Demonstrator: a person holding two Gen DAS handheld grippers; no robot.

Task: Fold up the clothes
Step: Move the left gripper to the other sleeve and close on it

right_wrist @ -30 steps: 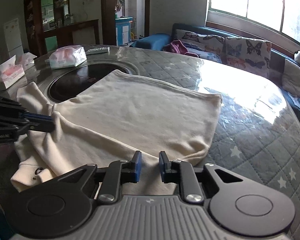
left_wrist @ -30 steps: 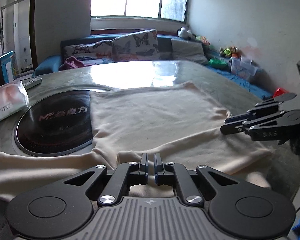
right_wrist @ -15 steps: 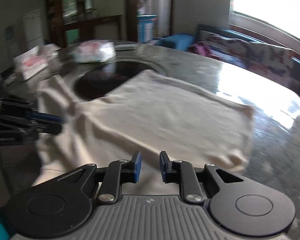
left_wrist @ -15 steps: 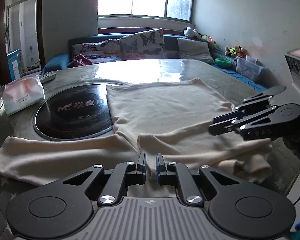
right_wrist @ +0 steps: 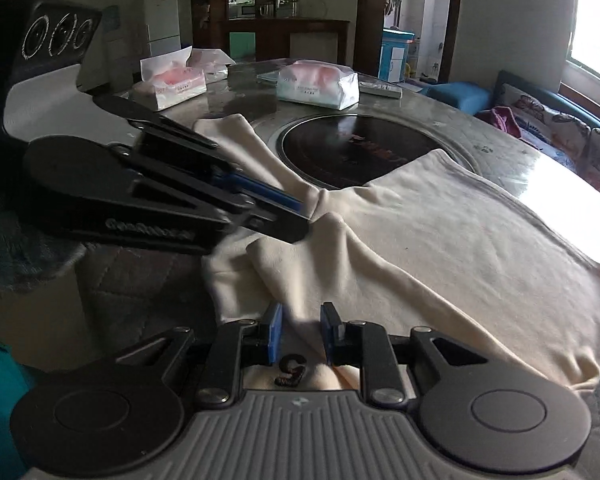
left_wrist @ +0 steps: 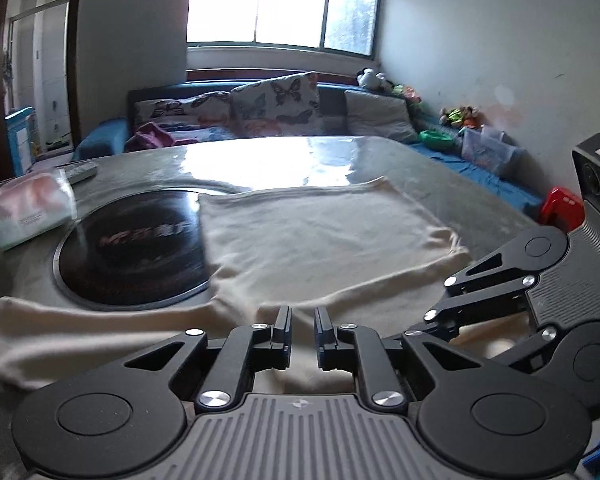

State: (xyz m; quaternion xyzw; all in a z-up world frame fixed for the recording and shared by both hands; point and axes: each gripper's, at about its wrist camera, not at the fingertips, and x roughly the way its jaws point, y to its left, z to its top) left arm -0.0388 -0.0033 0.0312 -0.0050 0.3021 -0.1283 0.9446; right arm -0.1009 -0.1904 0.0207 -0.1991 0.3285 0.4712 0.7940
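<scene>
Cream shirt mostly lies flat mid-frame on the table, one sleeve out left, near edge bunched, so folding's barely underway at best. Both grippers, left and right, have fingers slightly apart over the cloth, pinching nothing I can see.

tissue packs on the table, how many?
3. Near pack behind the black round plate; open pack far left; a third just behind it. The left tool could hide more.
</scene>
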